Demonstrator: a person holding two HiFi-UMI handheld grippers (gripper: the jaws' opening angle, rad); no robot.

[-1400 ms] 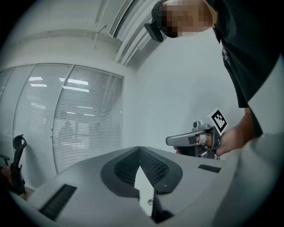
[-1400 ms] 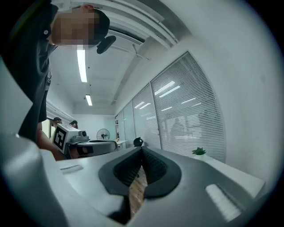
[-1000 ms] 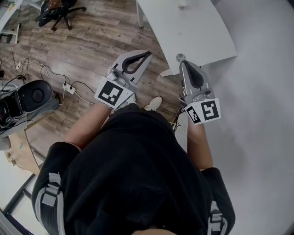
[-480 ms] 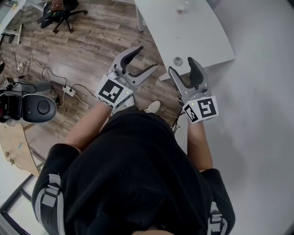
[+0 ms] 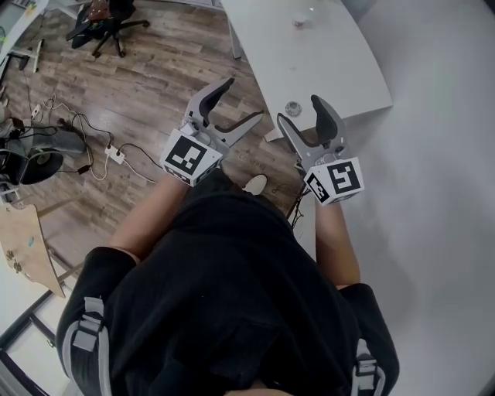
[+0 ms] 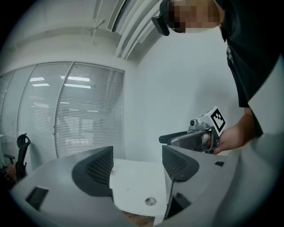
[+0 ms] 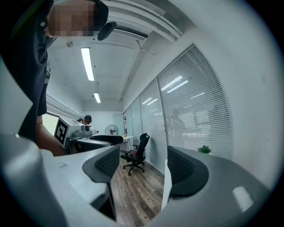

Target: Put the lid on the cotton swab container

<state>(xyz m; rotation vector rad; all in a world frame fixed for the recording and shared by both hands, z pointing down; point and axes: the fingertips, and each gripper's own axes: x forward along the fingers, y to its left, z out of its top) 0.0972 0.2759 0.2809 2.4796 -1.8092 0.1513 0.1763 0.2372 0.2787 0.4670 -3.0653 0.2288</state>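
Fingers of the left gripper (image 5: 241,100) and the right gripper (image 5: 298,110) stand wide apart, having just been opening, with nothing between either pair. A person in a black shirt (image 5: 232,294) holds the two side by side, roughly level, above a wooden floor (image 5: 155,69). Just ahead is a white counter (image 5: 340,54). A small round lid (image 5: 292,108) lies near its close edge and a second small item (image 5: 298,22) sits far back (possibly the cotton swab container, too small to tell). An office chair (image 5: 104,19) stands beyond.
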